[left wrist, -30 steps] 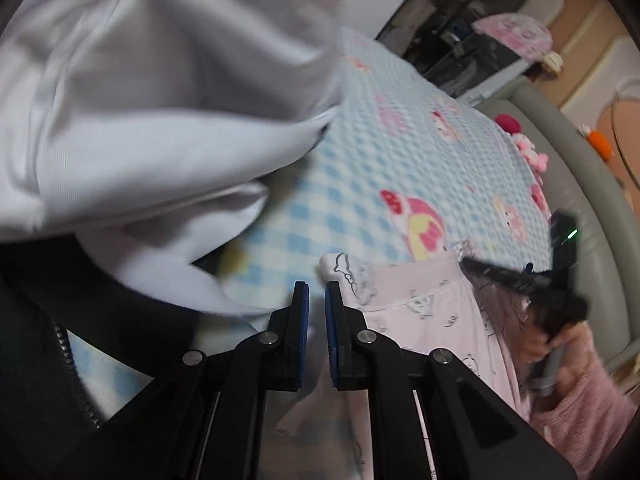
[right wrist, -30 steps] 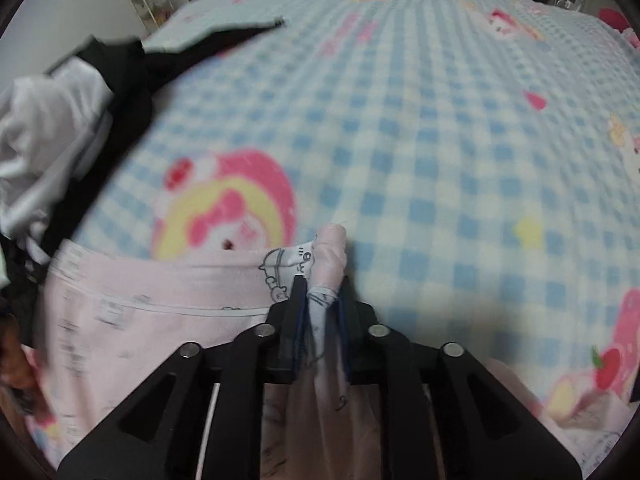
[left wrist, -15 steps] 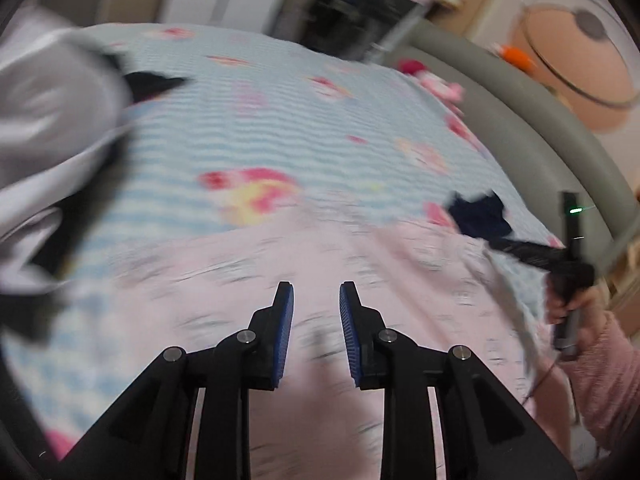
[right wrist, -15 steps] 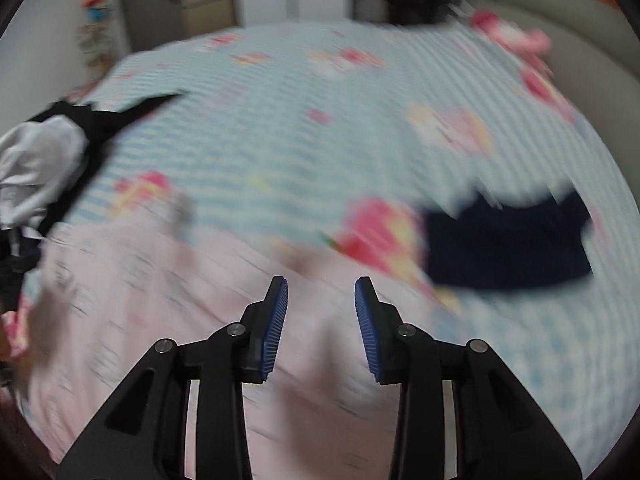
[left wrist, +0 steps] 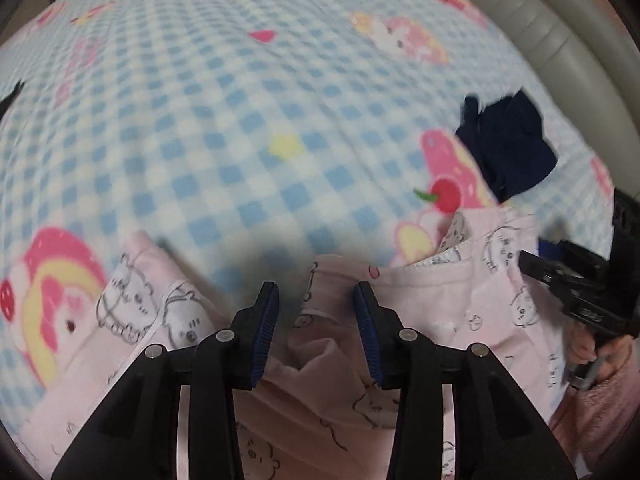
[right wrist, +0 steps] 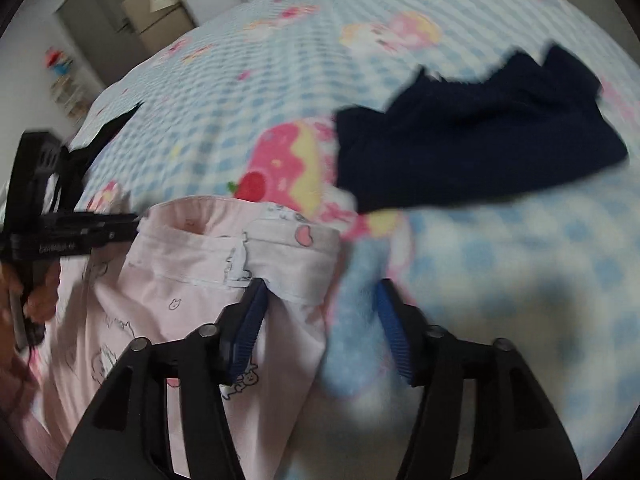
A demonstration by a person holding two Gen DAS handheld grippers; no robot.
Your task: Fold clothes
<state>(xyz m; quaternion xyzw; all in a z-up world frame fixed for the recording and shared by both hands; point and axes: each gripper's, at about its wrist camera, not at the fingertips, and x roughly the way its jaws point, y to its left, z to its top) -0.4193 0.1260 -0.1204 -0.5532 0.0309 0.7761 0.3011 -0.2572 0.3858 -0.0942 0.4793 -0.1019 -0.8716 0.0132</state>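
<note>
One pink garment [left wrist: 432, 292], one navy garment [right wrist: 472, 148], two hand-held grippers

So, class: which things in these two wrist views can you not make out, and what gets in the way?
- Pink garment: near part cut off by the lower edge and hidden by the left gripper, left view.
- Navy garment: blurred, type unclear, right view.
- Shelf items: too small and blurred, right view.
</note>
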